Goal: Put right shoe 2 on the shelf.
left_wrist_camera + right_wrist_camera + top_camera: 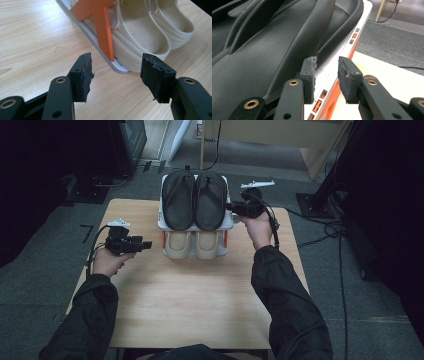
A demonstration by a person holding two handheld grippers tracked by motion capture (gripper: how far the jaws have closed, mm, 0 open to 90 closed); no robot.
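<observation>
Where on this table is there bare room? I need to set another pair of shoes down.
The near half of the table, between the two sleeves and in front of the beige clogs, is bare wood. A strip left of the rack, around the left gripper, is free too. The far edge is crowded by rack, black sandals and right gripper.

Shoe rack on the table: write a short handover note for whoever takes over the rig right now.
Right gripper: jaws apart at the rack's right edge, beside the black sandals on the top shelf, holding nothing.
Left gripper: open, low over the table, left of the rack, facing the beige clogs on the bottom shelf.
Done: both pairs sit on the rack.
Left: likely only pulling both grippers back.
</observation>
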